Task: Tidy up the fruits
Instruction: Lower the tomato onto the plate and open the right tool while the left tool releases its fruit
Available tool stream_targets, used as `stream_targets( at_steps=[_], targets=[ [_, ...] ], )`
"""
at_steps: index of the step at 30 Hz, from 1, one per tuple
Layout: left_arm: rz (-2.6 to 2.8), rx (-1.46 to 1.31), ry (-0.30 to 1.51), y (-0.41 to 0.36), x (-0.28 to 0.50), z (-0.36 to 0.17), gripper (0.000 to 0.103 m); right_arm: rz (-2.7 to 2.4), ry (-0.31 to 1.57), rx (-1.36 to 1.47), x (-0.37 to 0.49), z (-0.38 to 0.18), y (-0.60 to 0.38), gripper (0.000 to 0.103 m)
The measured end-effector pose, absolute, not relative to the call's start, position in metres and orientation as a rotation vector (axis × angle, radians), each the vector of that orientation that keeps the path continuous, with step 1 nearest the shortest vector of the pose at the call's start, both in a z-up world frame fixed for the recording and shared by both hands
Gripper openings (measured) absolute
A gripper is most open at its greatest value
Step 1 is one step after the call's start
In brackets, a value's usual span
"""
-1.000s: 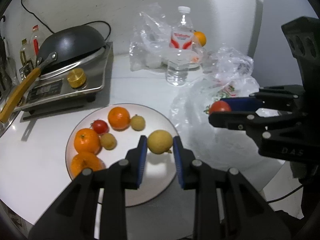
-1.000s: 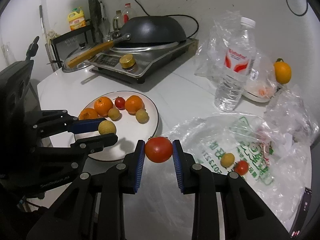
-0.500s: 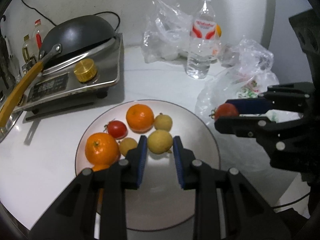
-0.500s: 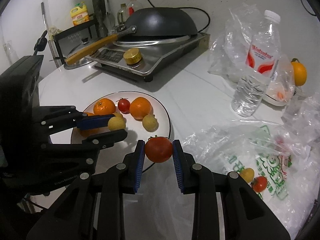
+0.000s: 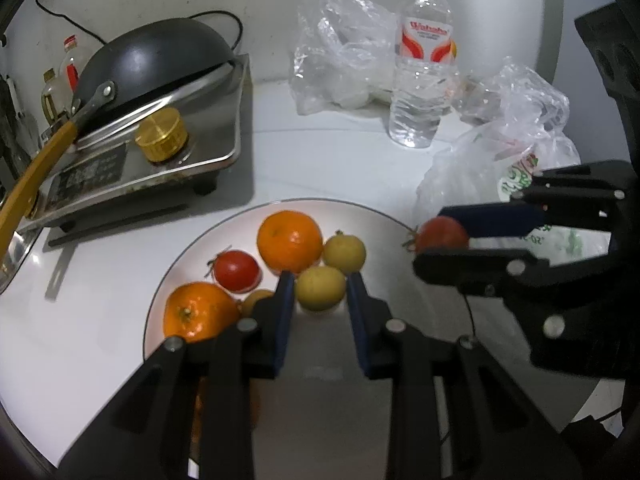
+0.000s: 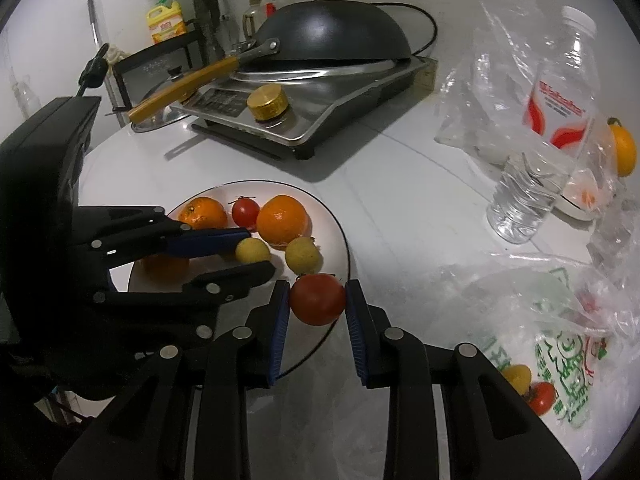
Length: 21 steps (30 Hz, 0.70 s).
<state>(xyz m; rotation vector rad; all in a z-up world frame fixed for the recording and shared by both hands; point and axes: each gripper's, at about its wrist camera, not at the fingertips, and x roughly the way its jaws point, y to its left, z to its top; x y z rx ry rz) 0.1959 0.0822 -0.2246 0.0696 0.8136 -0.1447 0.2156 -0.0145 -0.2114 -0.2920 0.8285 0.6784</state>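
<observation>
Right cam only: yellow fruit (image 6: 519, 376) plus small tomato (image 6: 541, 397) left in bag (image 6: 568, 364). Left gripper (image 5: 321, 286) pinching lime (image 5: 321, 288) over plate (image 5: 400, 300); right gripper (image 6: 318, 300) pinching tomato (image 6: 317, 304) at plate rim, stem facing plate in left cam. Both round, no long axis.

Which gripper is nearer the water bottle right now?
Right. The right gripper, holding a tomato at the plate's near rim, sits on the water bottle's side; the left gripper is over the plate's middle, farther away.
</observation>
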Motion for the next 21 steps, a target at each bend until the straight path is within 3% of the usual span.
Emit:
stream_targets(
  at_steps=[21],
  targets=[
    [-0.145, 0.012, 0.75, 0.11, 0.182, -0.212, 0.029, 0.666, 0.878, -0.349, 0.227, -0.225, 0.013, 0.03]
  ],
)
